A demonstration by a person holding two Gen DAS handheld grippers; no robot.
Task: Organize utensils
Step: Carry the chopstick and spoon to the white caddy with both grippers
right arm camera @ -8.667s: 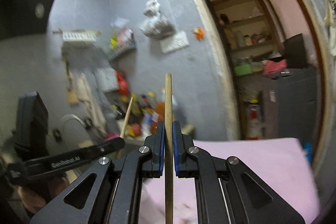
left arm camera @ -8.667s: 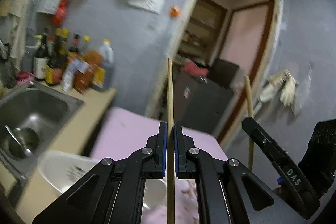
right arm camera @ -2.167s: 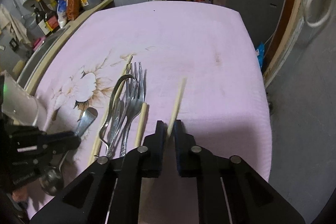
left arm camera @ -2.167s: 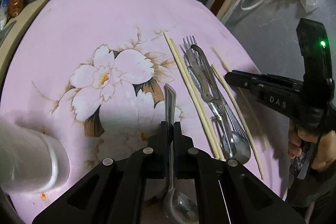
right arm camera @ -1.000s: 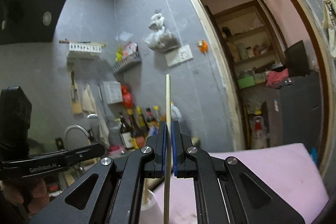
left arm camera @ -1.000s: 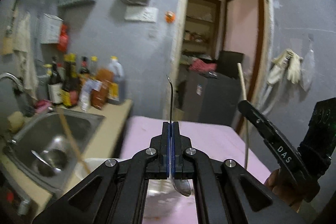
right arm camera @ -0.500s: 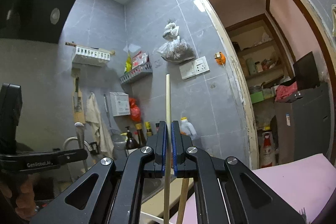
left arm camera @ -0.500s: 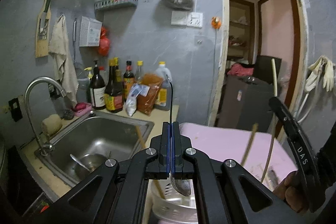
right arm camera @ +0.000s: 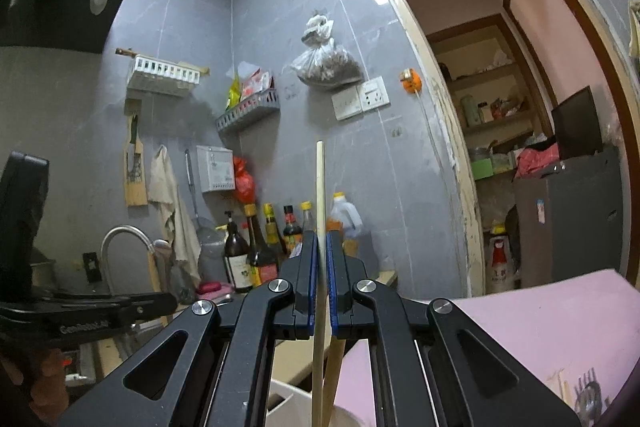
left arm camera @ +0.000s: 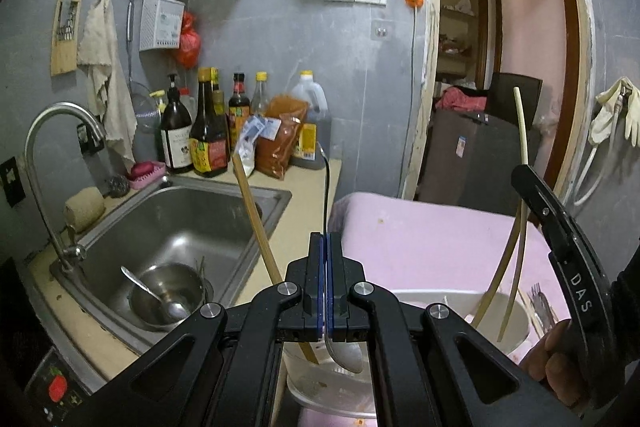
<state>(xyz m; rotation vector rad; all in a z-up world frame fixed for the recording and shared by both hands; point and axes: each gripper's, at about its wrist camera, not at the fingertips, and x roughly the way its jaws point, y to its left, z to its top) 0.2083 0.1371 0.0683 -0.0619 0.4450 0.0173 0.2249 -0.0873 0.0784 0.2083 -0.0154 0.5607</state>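
Two utensils are in grips at this moment. One steel spoon (left arm camera: 345, 353) hangs bowl-down between the closed pads of the left tool (left arm camera: 327, 281), its thin handle rising above the jaws, and the bowl sits just over the white plastic holder (left arm camera: 516, 311) at the near edge of the pink-covered worktop (left arm camera: 432, 243). One pale chopstick (right arm camera: 319, 227) stands upright, clamped in the shut right tool (right arm camera: 319, 279); in the left view it reaches down into the holder's mouth beside a second, curved-looking chopstick (left arm camera: 494, 291) already leaning there. A third, darker bamboo chopstick (left arm camera: 256, 223) leans out of the holder's left side. At the worktop's right edge a few forks (left arm camera: 540, 303) lie on the cloth; their exact number cannot be told. One hand (left arm camera: 550, 359) shows under the right tool's handle. Left of the worktop is one steel sink (left arm camera: 180, 227) holding one metal bowl (left arm camera: 168, 297) with one spoon in it, and one curved tap (left arm camera: 48, 163). About seven sauce bottles (left arm camera: 208, 123) stand along the grey wall.
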